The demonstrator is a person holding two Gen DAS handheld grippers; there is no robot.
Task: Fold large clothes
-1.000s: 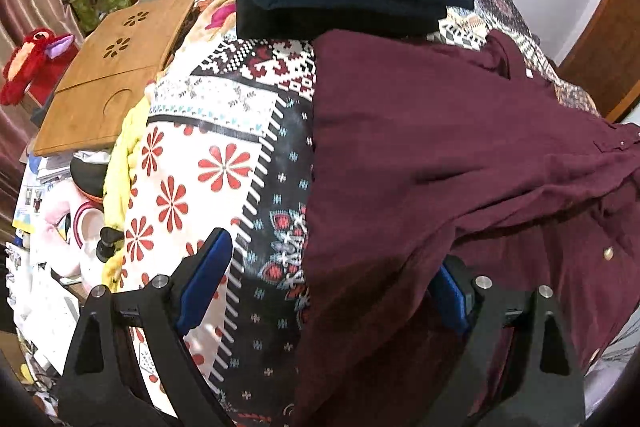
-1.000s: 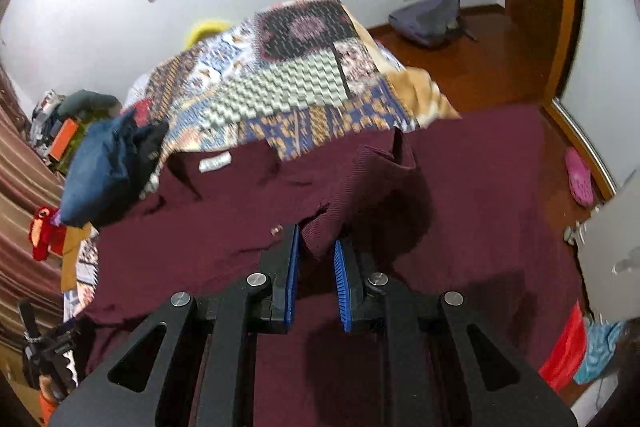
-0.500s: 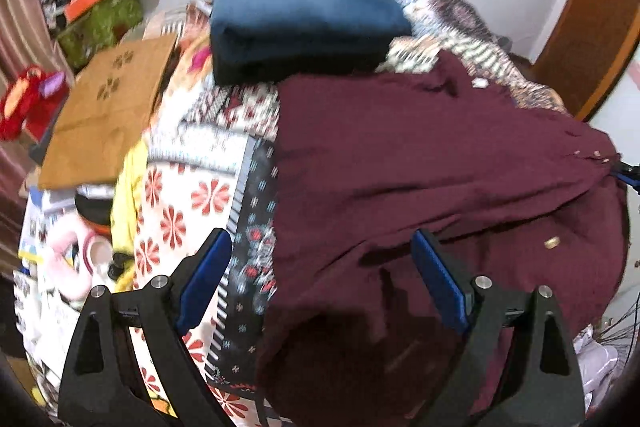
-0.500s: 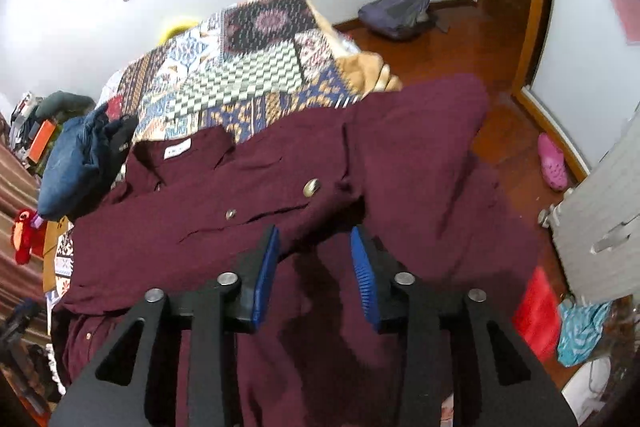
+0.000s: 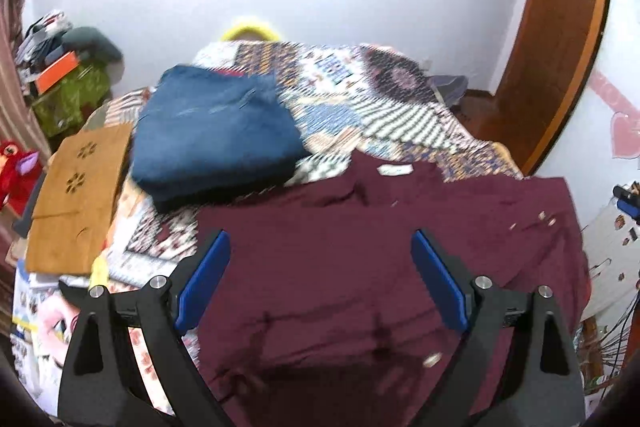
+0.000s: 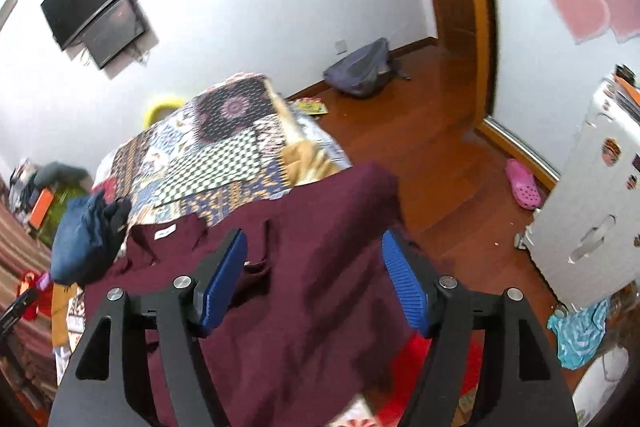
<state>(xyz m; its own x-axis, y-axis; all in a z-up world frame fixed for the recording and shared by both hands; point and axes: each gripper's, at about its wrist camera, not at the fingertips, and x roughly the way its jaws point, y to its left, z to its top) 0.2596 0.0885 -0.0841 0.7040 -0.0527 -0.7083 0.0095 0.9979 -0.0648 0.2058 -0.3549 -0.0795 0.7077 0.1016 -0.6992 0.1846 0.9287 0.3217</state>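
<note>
A large maroon shirt lies spread over the near end of the bed, its collar with a white label pointing away. It also fills the lower middle of the right wrist view as the maroon shirt. My left gripper hovers above it, open wide, with nothing between its blue pads. My right gripper is above the shirt's right side; its jaws are opening and the pads are clear of the cloth.
A folded dark blue garment rests on the patterned bedspread behind the shirt. A wooden lap tray lies left of the bed. A white cabinet, a pink clog and a backpack stand on the wooden floor at right.
My right gripper let go of the shirt's fold and its jaws spread apart. Both grippers pulled back and rose, so more of the bed and room shows.
</note>
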